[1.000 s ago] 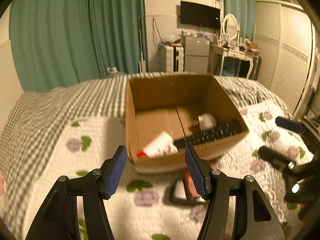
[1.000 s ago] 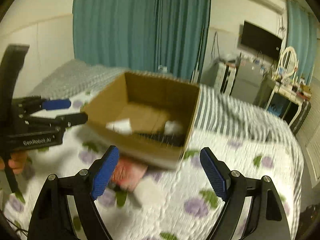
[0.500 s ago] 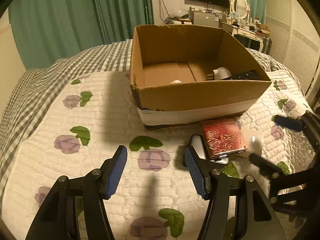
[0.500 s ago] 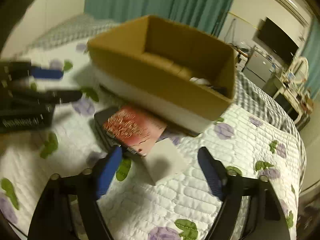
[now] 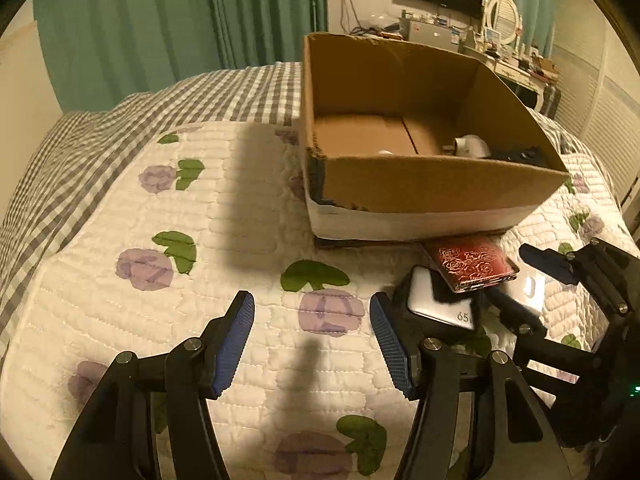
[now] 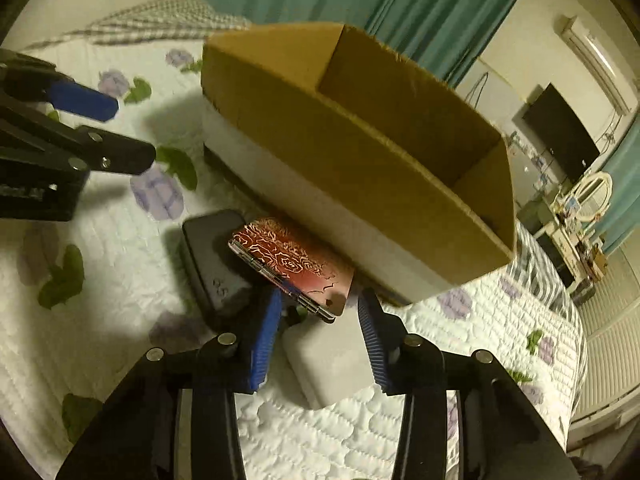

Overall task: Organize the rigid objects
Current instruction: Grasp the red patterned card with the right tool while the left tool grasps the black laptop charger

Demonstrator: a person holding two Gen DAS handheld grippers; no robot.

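Note:
A white block point(image 6: 328, 356) lies on the quilt by a red rose-patterned case point(image 6: 294, 262), which rests partly on a dark power bank point(image 6: 210, 248). My right gripper point(image 6: 319, 300) is low over the block, its jaws closing with the block between them; a thin gap shows at the left pad. The case's corner pokes in between the fingertips. My left gripper point(image 5: 311, 308) stands open over bare quilt, left of the power bank point(image 5: 436, 300), with nothing between its fingers. Behind stands the cardboard box point(image 5: 440, 184), holding a white item point(image 5: 474, 146) and a dark flat thing point(image 5: 520, 154).
The box point(image 6: 360, 152) sits right behind the case, close to my right gripper's path. The flowered quilt point(image 5: 180, 280) spreads to the left, and a checked blanket point(image 5: 120, 120) lies beyond it. Curtains, a desk and a television stand at the back of the room.
Both grippers have sunk toward the quilt. The right one rolled, moved in over the white block and narrowed its jaws around it. The left one stays just as wide.

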